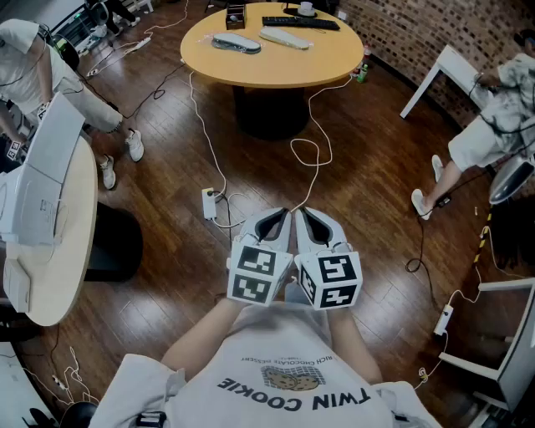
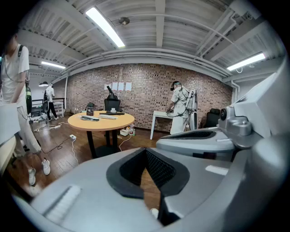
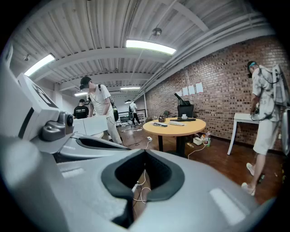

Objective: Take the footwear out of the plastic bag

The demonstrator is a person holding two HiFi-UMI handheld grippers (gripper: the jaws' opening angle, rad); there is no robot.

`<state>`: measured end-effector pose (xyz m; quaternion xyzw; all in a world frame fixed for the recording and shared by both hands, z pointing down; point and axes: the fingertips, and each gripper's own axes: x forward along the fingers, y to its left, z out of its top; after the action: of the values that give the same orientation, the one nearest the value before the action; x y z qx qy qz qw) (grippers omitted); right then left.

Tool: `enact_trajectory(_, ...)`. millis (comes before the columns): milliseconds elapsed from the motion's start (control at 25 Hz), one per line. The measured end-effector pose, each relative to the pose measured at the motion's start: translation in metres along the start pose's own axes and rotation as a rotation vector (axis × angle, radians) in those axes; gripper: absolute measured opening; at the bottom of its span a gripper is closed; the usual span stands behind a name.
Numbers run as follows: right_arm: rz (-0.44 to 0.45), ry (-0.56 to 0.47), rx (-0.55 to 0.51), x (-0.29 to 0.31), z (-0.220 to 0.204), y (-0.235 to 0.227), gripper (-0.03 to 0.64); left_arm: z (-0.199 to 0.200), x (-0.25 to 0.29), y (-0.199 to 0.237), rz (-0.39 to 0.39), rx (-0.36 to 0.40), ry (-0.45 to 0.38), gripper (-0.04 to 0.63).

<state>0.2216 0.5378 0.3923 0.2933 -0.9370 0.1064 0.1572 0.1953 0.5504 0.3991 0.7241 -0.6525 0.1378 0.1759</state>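
Presently holds the left claw (image 1: 276, 219) and the right claw (image 1: 311, 216) side by side just before the chest, almost touching each other, both tipped a little down toward the dark wood floor (image 1: 167, 276). Shows the left jaws pressed together at the tips with nothing between them. Same on the right: closed tight and empty.

Finds the footwear (image 1: 236, 42) far off on the round counter (image 1: 251, 71), well apart from both claws. Looks like a long, flat, greyish bundle lying on the left part of the top, its wrapping too small to make out. Has a second pale flat bundle (image 1: 284, 38) just to its right, with a black keyboard-like bar (image 1: 301, 22) farther back. Also has a small dark box (image 1: 236, 15) and a white cup (image 1: 306, 8) at the far edge.

Places a white power strip (image 1: 209, 203) on the floor, near the claws and to their left. Includes a pale counter (image 1: 58, 251) at the left with a person (image 1: 42, 67) beside it. Includes another person (image 1: 493, 125) at the right, by the brick wall (image 1: 410, 33).
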Motion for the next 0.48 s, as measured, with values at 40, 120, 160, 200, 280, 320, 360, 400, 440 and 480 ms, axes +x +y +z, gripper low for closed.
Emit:
enact_trajectory(40,0.008,0.001,-0.003,0.003,0.003,-0.011,0.002,0.005,0.011,-0.002,0.006,-0.002,0.002,0.006)
enact_trajectory(120,0.021,0.005,-0.004,0.010,0.008,-0.033,0.002,0.015,0.034,-0.007,0.015,-0.006,0.009,0.006)
enact_trajectory(160,0.027,0.008,-0.001,0.014,0.010,-0.045,0.002,0.020,0.046,-0.010,0.018,-0.006,0.014,0.006)
enact_trajectory(200,0.032,0.011,0.001,0.018,0.012,-0.058,0.002,0.025,0.058,-0.013,0.021,-0.006,0.018,0.006)
enact_trajectory(280,0.045,0.020,-0.006,0.026,0.015,-0.082,0.002,0.035,0.082,-0.017,0.033,-0.007,0.022,0.006)
enact_trajectory(320,0.052,0.024,-0.012,0.030,0.017,-0.093,0.002,0.040,0.094,-0.020,0.039,-0.007,0.025,0.006)
enact_trajectory(360,0.059,0.026,-0.018,0.033,0.019,-0.104,0.002,0.045,0.105,-0.023,0.044,-0.005,0.028,0.006)
enact_trajectory(400,0.066,0.027,-0.021,0.036,0.022,-0.115,0.002,0.051,0.115,-0.026,0.049,0.001,0.030,0.006)
enact_trajectory(440,0.072,0.025,-0.023,0.038,0.025,-0.125,0.002,0.057,0.125,-0.029,0.056,0.010,0.030,0.006)
enact_trajectory(480,0.077,0.023,-0.023,0.041,0.028,-0.134,0.002,0.063,0.133,-0.031,0.064,0.018,0.030,0.006)
